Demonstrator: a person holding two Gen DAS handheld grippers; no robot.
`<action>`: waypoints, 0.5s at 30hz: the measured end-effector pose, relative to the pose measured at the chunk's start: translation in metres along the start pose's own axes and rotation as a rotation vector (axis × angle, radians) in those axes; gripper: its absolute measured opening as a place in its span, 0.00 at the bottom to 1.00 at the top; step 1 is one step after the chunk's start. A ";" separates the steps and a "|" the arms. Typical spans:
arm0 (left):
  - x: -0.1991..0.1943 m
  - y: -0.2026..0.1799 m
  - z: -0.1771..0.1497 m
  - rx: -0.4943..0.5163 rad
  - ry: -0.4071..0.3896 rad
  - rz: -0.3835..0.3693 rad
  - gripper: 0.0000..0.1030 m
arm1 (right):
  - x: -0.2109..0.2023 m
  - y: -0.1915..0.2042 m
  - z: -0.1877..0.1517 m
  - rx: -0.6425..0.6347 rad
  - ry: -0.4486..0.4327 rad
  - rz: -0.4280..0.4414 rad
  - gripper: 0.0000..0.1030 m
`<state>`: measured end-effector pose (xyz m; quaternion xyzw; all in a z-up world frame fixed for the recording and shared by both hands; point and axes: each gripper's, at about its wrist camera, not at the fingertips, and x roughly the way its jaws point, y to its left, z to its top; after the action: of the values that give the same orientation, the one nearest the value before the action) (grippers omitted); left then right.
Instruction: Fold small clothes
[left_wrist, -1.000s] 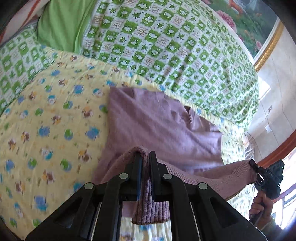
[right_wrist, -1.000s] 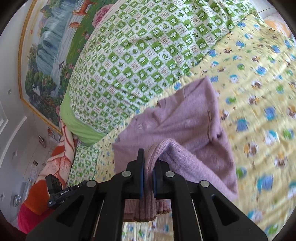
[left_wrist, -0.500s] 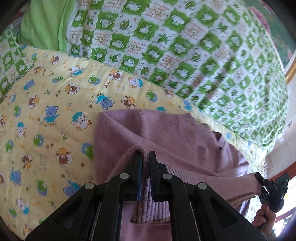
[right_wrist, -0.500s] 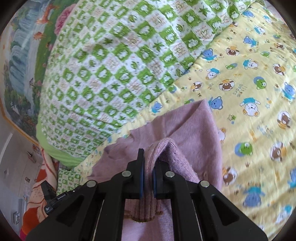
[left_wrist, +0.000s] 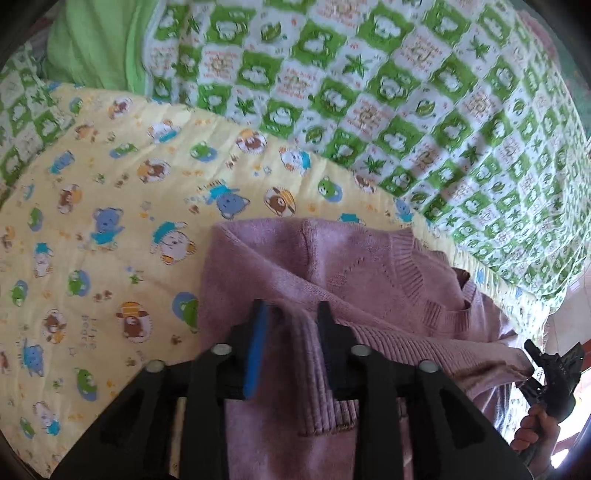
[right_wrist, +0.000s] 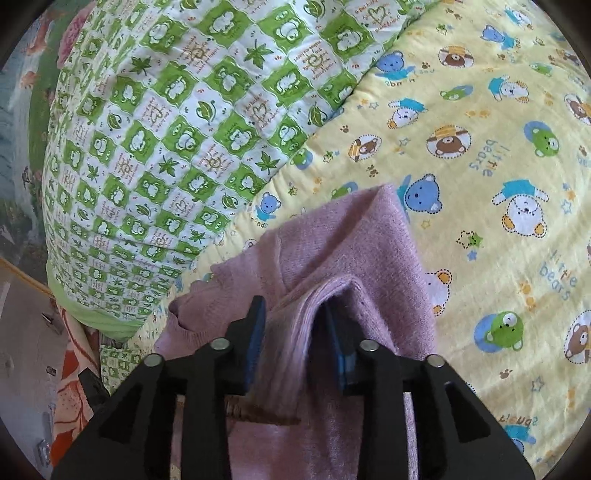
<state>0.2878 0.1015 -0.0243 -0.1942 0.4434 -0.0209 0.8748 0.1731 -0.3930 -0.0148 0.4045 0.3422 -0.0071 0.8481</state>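
The mauve knit sweater (left_wrist: 354, 280) lies on the yellow bear-print sheet (left_wrist: 110, 229), just short of the green checked quilt (left_wrist: 406, 110), and I judge I am at the release step of folding its ribbed hem up over the body. My left gripper (left_wrist: 291, 314) and right gripper (right_wrist: 295, 306) both have their jaws spread, with the hem fabric loose between them. The neckline points toward the quilt; the long axis runs from the quilt back to me. Next I should draw both grippers back without snagging the knit, then fold again.
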 end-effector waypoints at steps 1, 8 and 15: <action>-0.008 0.000 -0.001 0.001 -0.009 -0.005 0.43 | -0.006 0.002 0.001 -0.009 -0.020 -0.003 0.48; -0.056 -0.031 -0.048 0.195 0.028 -0.121 0.43 | -0.047 0.025 -0.010 -0.101 -0.073 0.027 0.49; -0.024 -0.092 -0.122 0.469 0.207 -0.167 0.43 | -0.035 0.077 -0.096 -0.486 0.162 0.100 0.45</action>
<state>0.1896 -0.0176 -0.0378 -0.0191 0.4959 -0.2148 0.8412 0.1133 -0.2844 0.0162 0.2044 0.3801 0.1498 0.8896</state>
